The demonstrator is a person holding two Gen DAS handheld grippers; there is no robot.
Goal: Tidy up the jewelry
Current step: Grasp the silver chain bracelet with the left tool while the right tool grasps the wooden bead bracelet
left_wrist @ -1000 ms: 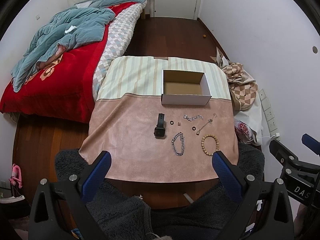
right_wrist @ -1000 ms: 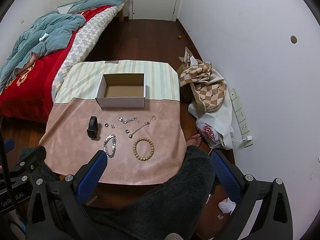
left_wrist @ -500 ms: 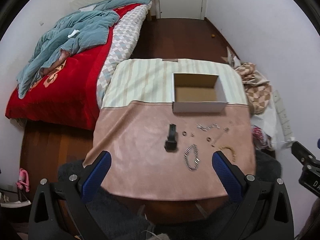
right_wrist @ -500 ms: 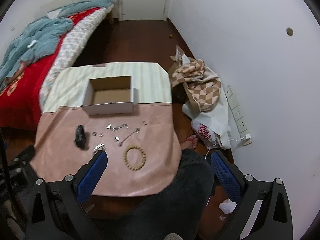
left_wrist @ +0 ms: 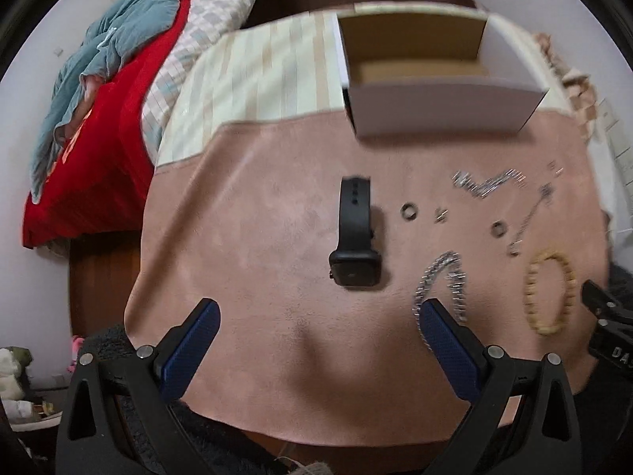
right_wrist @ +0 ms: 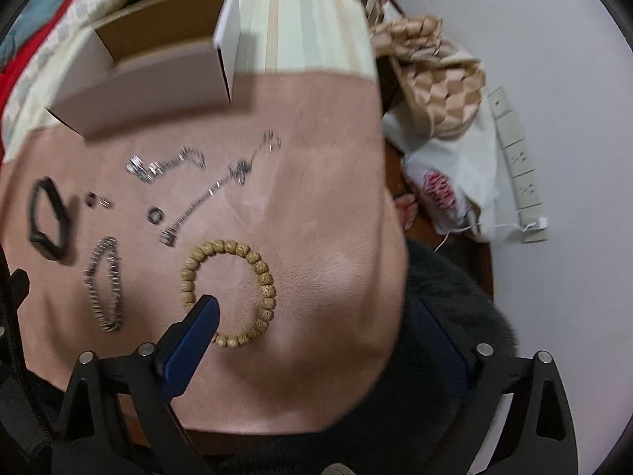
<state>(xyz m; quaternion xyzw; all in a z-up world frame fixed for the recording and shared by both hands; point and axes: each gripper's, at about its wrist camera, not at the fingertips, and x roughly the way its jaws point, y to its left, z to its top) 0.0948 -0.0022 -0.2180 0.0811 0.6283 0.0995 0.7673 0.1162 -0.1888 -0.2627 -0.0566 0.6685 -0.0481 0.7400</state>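
Jewelry, apparently untouched, mid-cloth (left_wrist: 277,356); both grippers' jaws wide apart, empty, near edge.

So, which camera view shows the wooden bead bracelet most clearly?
The right wrist view: the wooden bead bracelet lies near the centre, single beads visible, though the right gripper finger covers part of its near side. The left wrist view shows it whole, but small and blurred near the right edge.
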